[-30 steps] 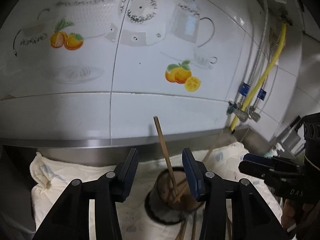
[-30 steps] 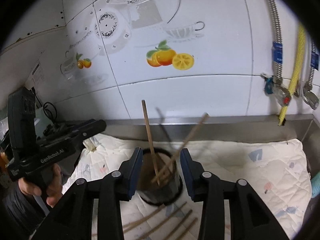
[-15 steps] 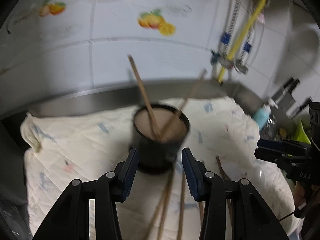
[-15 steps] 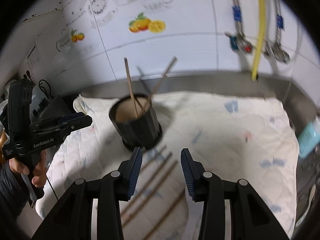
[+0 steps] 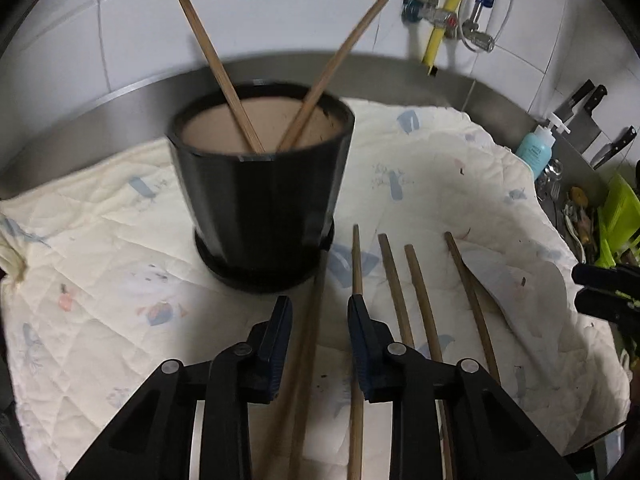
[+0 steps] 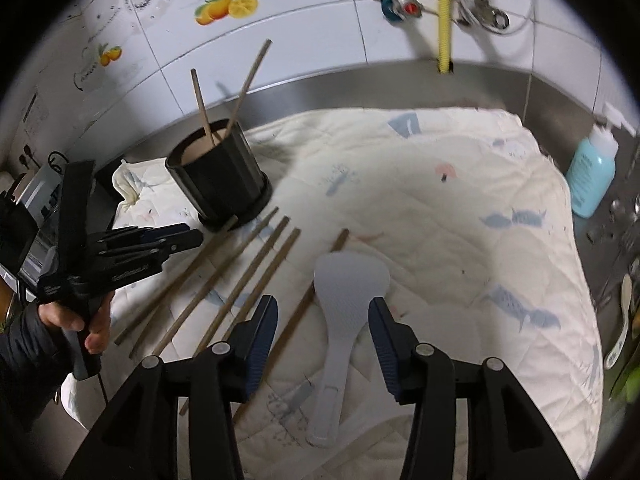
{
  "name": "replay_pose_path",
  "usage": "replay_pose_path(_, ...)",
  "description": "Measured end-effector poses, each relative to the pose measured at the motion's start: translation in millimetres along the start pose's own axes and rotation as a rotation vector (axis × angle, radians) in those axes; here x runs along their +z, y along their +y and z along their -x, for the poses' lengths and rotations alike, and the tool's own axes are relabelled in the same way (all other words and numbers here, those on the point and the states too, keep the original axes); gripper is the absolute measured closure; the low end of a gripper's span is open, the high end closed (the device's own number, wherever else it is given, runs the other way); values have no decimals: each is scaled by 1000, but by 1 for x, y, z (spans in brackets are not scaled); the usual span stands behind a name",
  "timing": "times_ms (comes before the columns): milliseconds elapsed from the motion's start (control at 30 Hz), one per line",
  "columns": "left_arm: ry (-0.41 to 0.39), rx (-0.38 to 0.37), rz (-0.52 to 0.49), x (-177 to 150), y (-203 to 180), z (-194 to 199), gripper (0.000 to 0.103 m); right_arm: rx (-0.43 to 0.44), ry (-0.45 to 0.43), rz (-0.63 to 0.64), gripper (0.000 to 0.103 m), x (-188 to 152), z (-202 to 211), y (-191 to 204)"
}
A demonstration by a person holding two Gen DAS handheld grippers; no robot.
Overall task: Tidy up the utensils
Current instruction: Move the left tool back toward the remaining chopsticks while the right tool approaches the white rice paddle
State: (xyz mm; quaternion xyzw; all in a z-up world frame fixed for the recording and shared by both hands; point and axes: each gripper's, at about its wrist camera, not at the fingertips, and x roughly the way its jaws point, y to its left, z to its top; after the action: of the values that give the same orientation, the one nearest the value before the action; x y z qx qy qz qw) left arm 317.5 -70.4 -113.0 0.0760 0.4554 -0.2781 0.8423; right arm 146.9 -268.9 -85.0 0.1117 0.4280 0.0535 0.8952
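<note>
A black pot [image 5: 262, 188] stands on a cream quilted cloth [image 5: 100, 264] with two wooden chopsticks [image 5: 224, 76] leaning in it; it also shows in the right wrist view [image 6: 220, 178]. Several loose chopsticks [image 5: 420, 304] lie on the cloth in front of the pot. My left gripper [image 5: 320, 336] is open, low over the cloth, with one chopstick [image 5: 308, 356] between its fingers. My right gripper [image 6: 322, 334] is open above a white rice paddle [image 6: 344, 296] and a chopstick [image 6: 304, 300] beside it.
A steel counter rim [image 5: 120, 96] and tiled wall lie behind the pot. A blue soap bottle [image 6: 592, 176] stands at the right. Knives [image 5: 588, 112] hang at the far right, with green items [image 5: 620, 216] below. Pipes and valves [image 6: 444, 8] run along the wall.
Both grippers have tilted down and pulled back from above the pot to low over the cloth. The loose chopsticks and the rice paddle have come into view.
</note>
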Motion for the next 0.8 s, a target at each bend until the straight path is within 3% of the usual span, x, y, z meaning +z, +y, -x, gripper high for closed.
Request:
replay_pose_path(167,24,9,-13,3,0,-19,73,-13,32,-19,50,-6,-9,-4)
replay_pose_path(500,53,11,-23,4,-1,-45,94,-18,106,-60,50,-12,-32,-11)
replay_pose_path(800,32,8,-30,6,-7,-40,96,-9,147,-71,50,-9,-49,-12)
